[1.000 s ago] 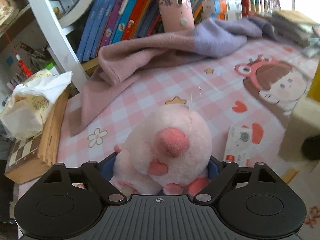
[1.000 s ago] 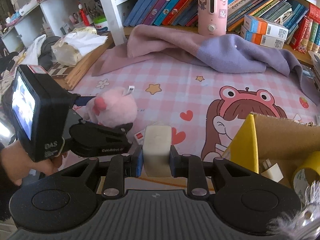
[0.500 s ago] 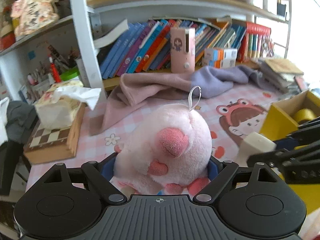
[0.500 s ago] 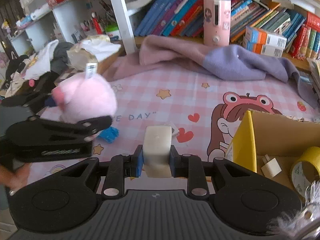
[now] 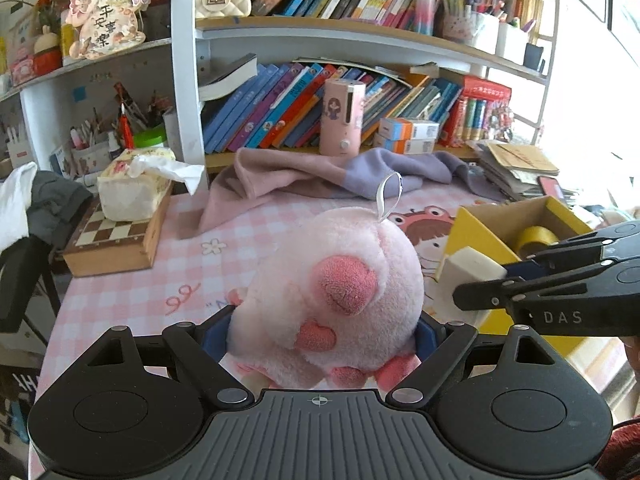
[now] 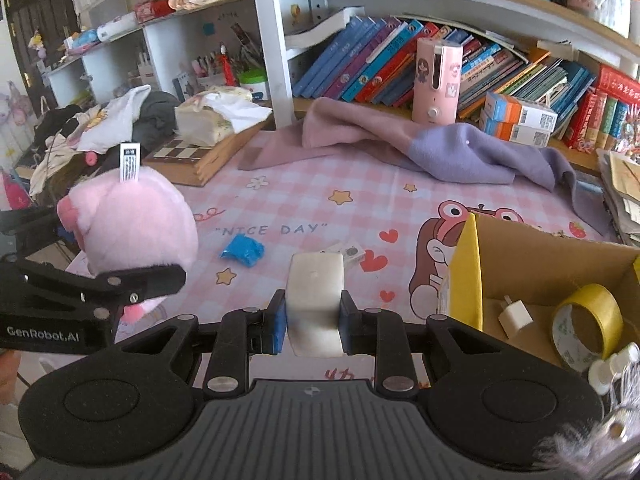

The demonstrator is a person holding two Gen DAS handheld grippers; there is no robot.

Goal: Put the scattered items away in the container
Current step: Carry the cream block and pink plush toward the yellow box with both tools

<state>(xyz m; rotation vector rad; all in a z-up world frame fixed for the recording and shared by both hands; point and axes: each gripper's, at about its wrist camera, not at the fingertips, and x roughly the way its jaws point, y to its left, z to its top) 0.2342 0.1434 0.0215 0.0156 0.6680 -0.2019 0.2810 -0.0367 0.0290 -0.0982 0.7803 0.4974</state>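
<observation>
Pink plush pig (image 5: pixel 332 300) is clamped in L gripper (image 5: pixel 320 332), held above the mat's near-left edge; white block (image 6: pixel 316 300) is clamped in R gripper (image 6: pixel 314 320), just left of the cardboard box (image 6: pixel 466 276) and its yellow flap. Box has tape roll (image 6: pixel 588 326) & small white plug (image 6: pixel 516 314) inside w/ bare floor between; blue packet (image 6: pixel 242 251) and a small card (image 6: pixel 346 251) lie on open mat (image 6: pixel 320 200).

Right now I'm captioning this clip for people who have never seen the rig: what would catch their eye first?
Most striking is the pink plush toy, clamped in the left gripper and held above the pink checked table mat. Next, the right gripper is shut on a white block, beside the yellow cardboard box on the right, which holds a roll of yellow tape and a small white charger.
</observation>
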